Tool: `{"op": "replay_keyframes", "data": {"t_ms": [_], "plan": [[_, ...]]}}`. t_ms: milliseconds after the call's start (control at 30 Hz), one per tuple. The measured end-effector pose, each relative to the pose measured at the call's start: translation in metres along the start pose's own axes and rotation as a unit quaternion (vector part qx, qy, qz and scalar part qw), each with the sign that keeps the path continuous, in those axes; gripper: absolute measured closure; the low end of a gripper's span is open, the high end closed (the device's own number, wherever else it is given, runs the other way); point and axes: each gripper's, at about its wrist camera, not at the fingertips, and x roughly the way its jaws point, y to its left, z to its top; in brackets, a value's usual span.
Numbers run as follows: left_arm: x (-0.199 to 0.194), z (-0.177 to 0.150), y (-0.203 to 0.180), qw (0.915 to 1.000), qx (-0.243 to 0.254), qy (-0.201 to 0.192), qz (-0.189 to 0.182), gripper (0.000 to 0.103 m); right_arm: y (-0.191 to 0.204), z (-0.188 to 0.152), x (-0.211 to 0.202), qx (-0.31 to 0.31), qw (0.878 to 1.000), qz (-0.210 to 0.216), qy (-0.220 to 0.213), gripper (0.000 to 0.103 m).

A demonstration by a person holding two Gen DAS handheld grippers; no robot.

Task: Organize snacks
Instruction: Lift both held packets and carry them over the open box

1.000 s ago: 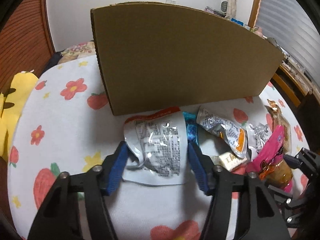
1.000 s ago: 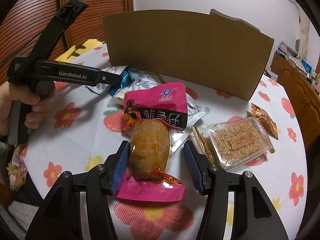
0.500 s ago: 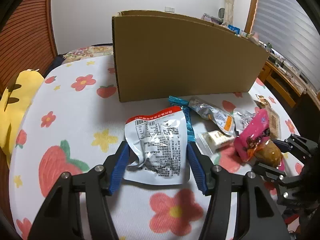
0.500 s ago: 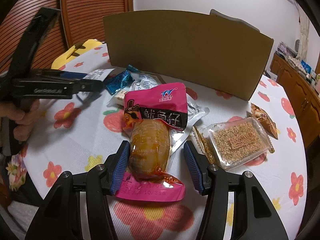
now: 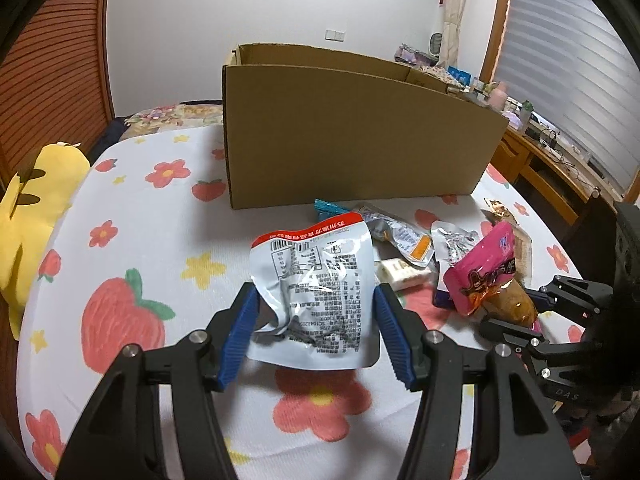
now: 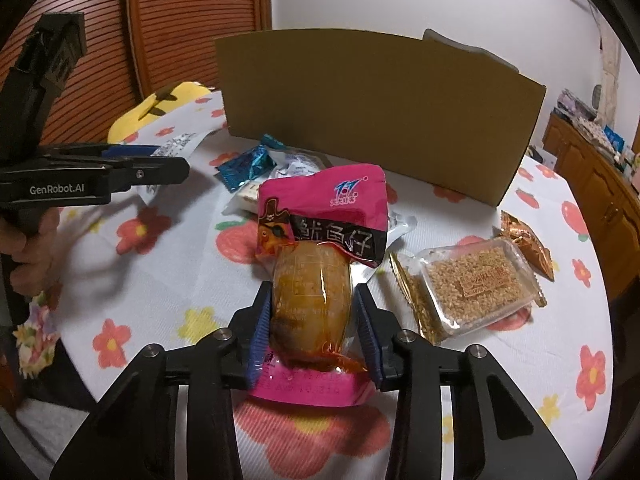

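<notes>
My left gripper (image 5: pixel 314 332) is shut on a silver foil snack pouch (image 5: pixel 316 284) with a red top edge and holds it above the table. My right gripper (image 6: pixel 314 330) is shut on a pink squid snack packet (image 6: pixel 320 248) with a brown window, lifted off the table; it also shows in the left wrist view (image 5: pixel 486 272). An open cardboard box (image 5: pixel 352 136) stands at the back of the table (image 5: pixel 132 216); it shows in the right wrist view too (image 6: pixel 376 108). The left gripper (image 6: pixel 160 160) appears at the left of the right wrist view.
Loose snacks lie before the box: a blue wrapper (image 6: pixel 246 164), a silver-orange packet (image 5: pixel 404 236), a small white bar (image 5: pixel 402 272), a sesame cake pack (image 6: pixel 480 280) and a gold wrapper (image 6: pixel 528 244). A yellow plush (image 5: pixel 28 216) sits at the table's left edge.
My left gripper has lifted the silver pouch and pulled back from the box. My right gripper has closed tighter on the pink packet and raised it slightly.
</notes>
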Motion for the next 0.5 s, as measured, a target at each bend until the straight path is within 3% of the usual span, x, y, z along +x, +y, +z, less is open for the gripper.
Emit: {"op": "replay_keyframes", "data": {"t_ms": [500], "plan": [[-0.020, 0.004, -0.012, 0.9995, 0.011, -0.028, -0.001, 0.044, -0.003, 0.001, -0.035, 0.014, 0.999, -0.004, -0.037, 0.064]]}}
